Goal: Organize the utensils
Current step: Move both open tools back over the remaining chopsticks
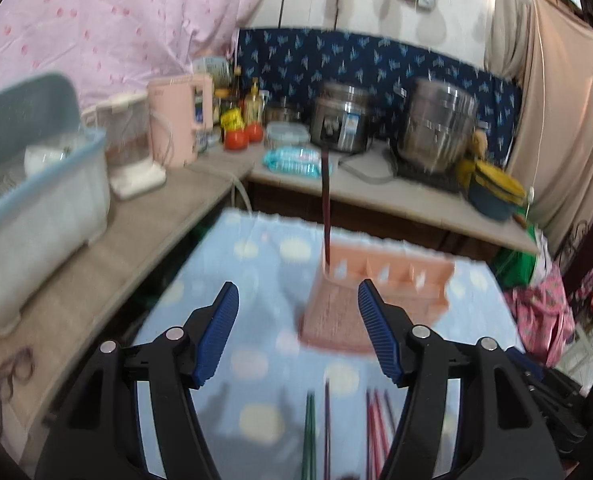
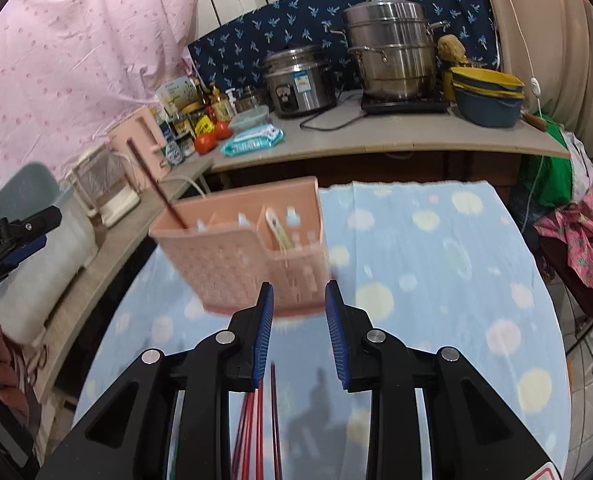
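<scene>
Both tongs hanging open, left (image 1: 298,304) wide, right (image 2: 298,304) narrower, holding nothing. Pink basket (image 2: 240,256) sitting on blue cloth (image 2: 436,264), one stick (image 2: 152,178) already inside. Probably between picks; next, reaching down for loose sticks (image 2: 256,428).

Rice cooker (image 2: 298,82): a blue sticker on its steel side, print too small to read.
Pink kettle (image 1: 180,118): a blue panel label, lettering blurred.
Wipes pack (image 2: 252,142): printed wrapper, no word legible.
Left gripper (image 2: 0,248): white lettering on its black body, possibly a brand, unreadable.
</scene>
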A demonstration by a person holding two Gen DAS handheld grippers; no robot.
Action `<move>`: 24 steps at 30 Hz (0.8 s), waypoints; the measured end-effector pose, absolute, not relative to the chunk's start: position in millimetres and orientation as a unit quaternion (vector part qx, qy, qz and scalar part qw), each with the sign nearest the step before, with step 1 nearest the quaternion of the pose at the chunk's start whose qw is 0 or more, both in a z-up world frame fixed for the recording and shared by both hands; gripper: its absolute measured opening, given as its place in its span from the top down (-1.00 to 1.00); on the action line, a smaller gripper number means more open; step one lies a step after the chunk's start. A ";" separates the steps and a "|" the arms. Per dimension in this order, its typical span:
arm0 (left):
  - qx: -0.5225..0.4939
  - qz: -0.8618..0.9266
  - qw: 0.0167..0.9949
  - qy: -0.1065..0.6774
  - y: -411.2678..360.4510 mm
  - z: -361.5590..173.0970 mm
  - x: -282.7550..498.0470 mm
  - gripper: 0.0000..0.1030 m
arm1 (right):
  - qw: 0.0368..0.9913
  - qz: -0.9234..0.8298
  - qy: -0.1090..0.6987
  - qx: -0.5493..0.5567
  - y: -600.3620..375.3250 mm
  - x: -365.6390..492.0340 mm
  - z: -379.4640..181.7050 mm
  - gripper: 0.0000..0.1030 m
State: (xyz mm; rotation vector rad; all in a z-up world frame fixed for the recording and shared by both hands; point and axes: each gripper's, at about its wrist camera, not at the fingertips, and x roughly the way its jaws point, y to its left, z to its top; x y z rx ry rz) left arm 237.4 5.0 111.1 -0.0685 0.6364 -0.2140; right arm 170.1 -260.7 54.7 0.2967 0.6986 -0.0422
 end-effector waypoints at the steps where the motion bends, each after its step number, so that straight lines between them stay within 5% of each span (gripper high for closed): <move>1: -0.030 -0.105 0.940 0.323 6.0 101.1 229.3 -0.15 | 0.927 -0.025 0.347 0.142 -258.9 157.0 48.0 0.47; 24: -0.031 -0.070 0.880 0.469 46.1 -46.3 94.4 -0.14 | 0.887 -0.003 0.450 0.106 -193.4 28.0 -52.1 0.47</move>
